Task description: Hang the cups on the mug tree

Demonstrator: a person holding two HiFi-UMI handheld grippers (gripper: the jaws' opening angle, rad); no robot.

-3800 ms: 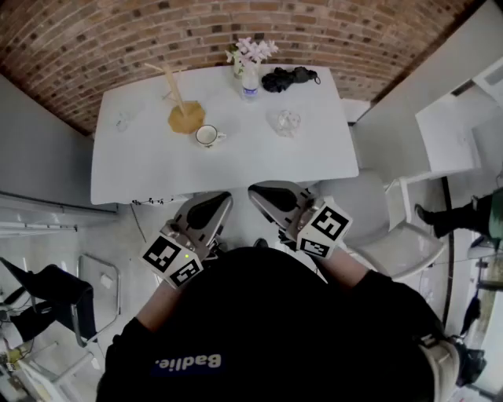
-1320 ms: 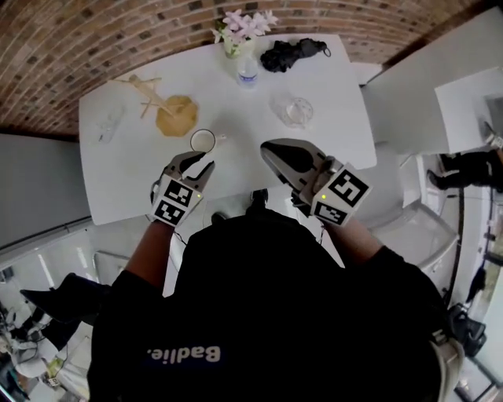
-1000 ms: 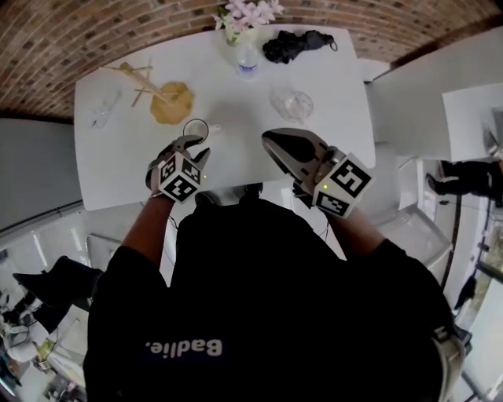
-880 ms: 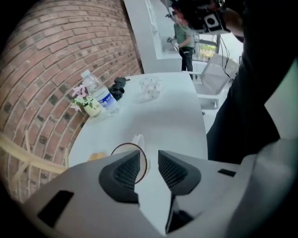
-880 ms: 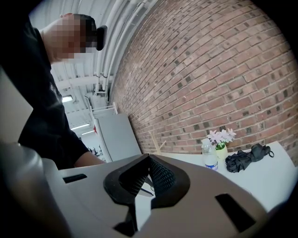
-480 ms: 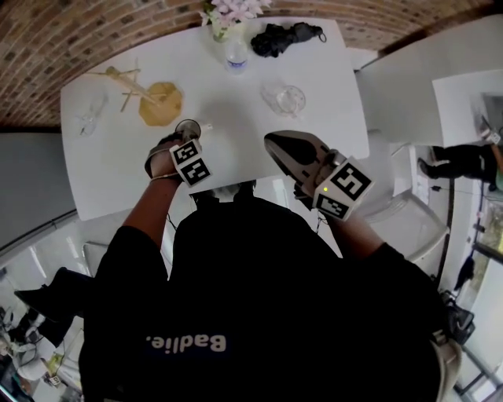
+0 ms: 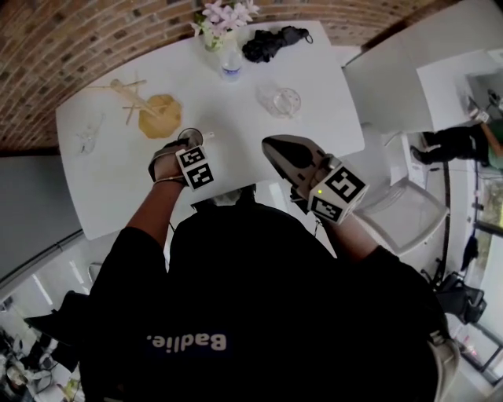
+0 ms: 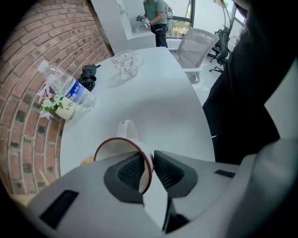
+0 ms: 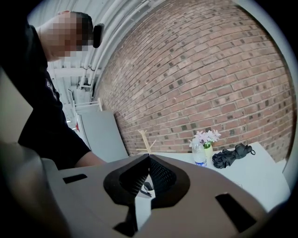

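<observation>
A white cup with a dark red rim (image 7: 189, 136) stands on the white table (image 7: 236, 126) beside the wooden mug tree (image 7: 159, 115). My left gripper (image 7: 182, 148) is on the cup from the near side. In the left gripper view the cup's wall (image 8: 122, 139) runs between the closing jaws of the left gripper (image 8: 148, 168), one pad inside the cup and one outside, both touching it. The cup's handle (image 8: 126, 127) points away. My right gripper (image 7: 277, 147) hovers over the table's near edge, shut and empty. A clear glass cup (image 7: 280, 101) stands farther right.
A water bottle (image 7: 229, 63), a vase of flowers (image 7: 218, 17) and a black bundle (image 7: 271, 43) sit along the far edge by the brick wall. Another glass (image 7: 86, 135) stands at the left end. A white chair (image 7: 393, 212) is to the right.
My left gripper has moved forward onto the cup and its jaws have come over the rim. The right gripper has stayed where it was, shut.
</observation>
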